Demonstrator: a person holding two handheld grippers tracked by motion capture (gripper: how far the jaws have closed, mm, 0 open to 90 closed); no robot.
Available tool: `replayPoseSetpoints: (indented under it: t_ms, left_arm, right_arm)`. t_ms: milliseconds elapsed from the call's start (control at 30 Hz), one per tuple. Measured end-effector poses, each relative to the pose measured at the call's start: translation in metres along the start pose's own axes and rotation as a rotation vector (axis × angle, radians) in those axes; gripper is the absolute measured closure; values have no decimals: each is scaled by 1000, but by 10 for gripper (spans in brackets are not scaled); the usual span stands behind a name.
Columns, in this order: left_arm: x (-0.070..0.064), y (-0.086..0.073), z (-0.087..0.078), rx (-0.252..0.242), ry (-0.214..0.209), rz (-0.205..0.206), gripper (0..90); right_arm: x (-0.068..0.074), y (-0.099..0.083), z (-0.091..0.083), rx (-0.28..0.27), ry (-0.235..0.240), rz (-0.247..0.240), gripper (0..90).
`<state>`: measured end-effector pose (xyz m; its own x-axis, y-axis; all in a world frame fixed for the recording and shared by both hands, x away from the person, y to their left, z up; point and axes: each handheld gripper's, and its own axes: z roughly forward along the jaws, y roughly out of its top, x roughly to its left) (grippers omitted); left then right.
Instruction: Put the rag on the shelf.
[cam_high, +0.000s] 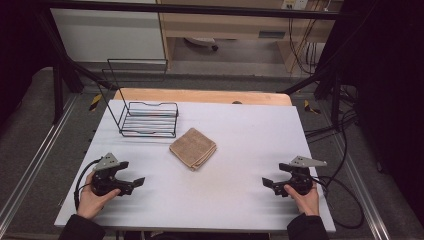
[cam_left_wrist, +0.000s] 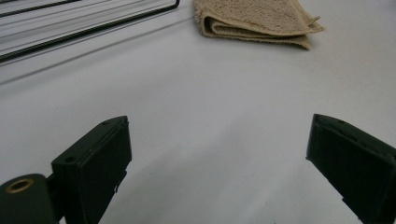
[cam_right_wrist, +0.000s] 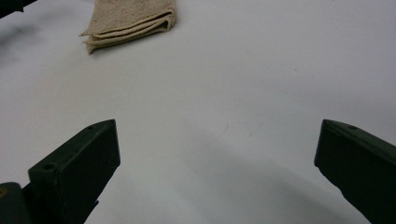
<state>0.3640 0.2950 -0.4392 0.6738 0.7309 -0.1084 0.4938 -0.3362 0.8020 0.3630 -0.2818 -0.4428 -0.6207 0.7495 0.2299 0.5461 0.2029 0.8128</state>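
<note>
lying folded, the towel (cam_high: 193, 147) sits apart between both open claws, seemingly.

Your left gripper (cam_high: 134, 185) and right gripper (cam_high: 269, 184): black bodies, grey three-cornered top plates, trailing black cables; you wore dark sleeves.

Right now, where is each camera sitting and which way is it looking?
High view: above the person's side, looking forward and down on the white table, wire rack and folded towel; both hands and forearms show, with the left hand-held gripper and right hand-held gripper.
Left gripper view: rides the left hand-held gripper, facing the towel and rack edge; its black jaws stand apart.
Right gripper view: rides the right hand-held gripper, facing the towel; jaws apart.
Shared: all three show the towel.
</note>
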Motion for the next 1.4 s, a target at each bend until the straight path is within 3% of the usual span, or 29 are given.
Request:
replayPoseSetpoints:
  t_ms: [500,833,1100,1400]
  left_arm:
    - [-8,7,4,6,14,0,78]
    - [-17,14,12,20,-3,-1,84]
    - [-31,25,25,42,-14,19,94]
    - [-35,40,35,55,-7,4,121]
  right_arm:
    - [1,0,0,5,-3,0,7]
    - [2,-1,3,12,-8,-6,7]
    - [2,-1,3,13,-12,-6,6]
    - [1,-1,3,12,-14,-9,6]
